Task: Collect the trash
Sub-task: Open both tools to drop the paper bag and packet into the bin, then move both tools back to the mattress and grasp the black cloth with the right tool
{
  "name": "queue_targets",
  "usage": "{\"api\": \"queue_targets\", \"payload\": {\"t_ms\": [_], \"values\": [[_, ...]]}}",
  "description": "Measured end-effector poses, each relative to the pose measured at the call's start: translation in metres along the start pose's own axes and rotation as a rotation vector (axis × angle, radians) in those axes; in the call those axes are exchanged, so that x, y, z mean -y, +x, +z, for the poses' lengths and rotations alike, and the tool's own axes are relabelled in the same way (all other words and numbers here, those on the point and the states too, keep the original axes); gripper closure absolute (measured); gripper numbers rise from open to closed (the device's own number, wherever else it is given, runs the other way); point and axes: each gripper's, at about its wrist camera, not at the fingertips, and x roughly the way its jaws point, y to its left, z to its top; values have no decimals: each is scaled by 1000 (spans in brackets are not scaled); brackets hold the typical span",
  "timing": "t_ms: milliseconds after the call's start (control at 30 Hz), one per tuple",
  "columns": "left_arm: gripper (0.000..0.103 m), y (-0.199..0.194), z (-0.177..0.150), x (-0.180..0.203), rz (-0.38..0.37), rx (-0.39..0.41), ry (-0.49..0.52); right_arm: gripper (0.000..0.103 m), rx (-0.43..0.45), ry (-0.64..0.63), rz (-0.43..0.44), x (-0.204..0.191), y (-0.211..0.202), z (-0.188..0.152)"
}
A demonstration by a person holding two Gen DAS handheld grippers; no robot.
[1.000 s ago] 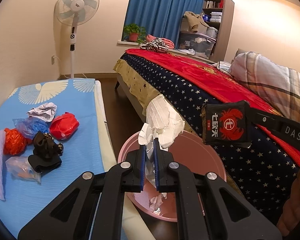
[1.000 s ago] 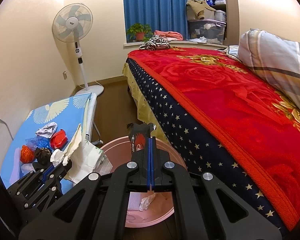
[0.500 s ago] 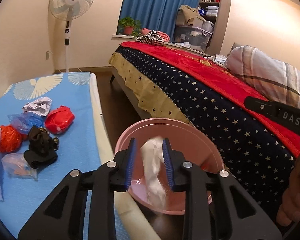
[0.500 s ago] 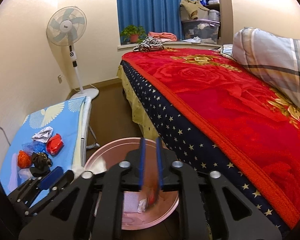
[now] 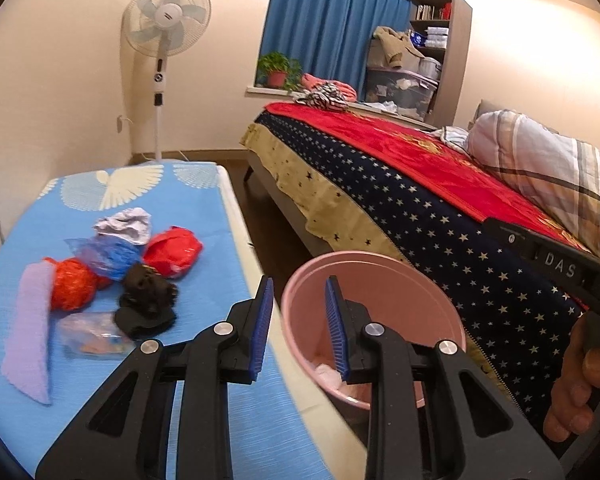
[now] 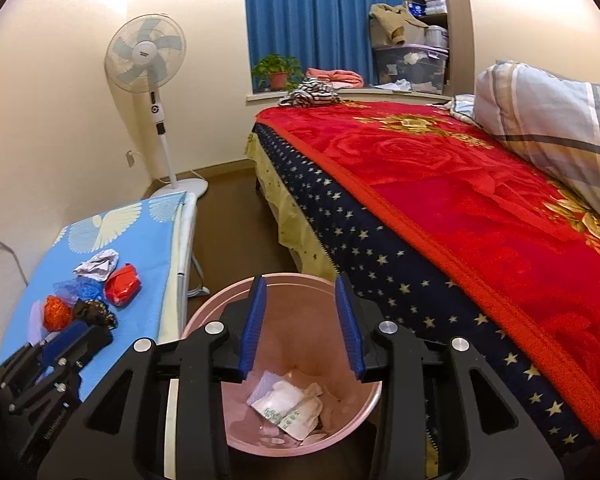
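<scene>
**Both grippers empty at the pink bin**

The right gripper (image 6: 302, 326) hangs over the pink bin (image 6: 220, 308), jaws just opened, nothing between them; white wrappers (image 6: 288, 404) lie inside the bin. The left gripper (image 5: 296, 326), jaws apart and empty, sits at the bin's left rim. Left of the bin, a blue mat (image 5: 204, 216) carries red bags (image 5: 172, 250), blue plastic (image 5: 108, 254) and a black wad (image 5: 148, 292). The bed (image 6: 420, 200) crowds the bin's right side.

Both grippers, left (image 5: 298, 322) and right (image 6: 300, 330), agape, empty.
</scene>
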Motion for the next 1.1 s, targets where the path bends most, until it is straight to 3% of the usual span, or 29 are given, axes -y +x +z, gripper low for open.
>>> {"api": "queue_targets", "payload": {"t_ms": [500,800,1100], "values": [[76,-38,-11,-71,214,53,-72,66,-16,-45,197,-69,7,-21],[76,-37,-21,-116,387,52,-152,66,-18,-56,327,-114,26,-28],[73,-27,-32,-151,499,5,-254,66,-67,-57,420,-150,56,-40]]}}
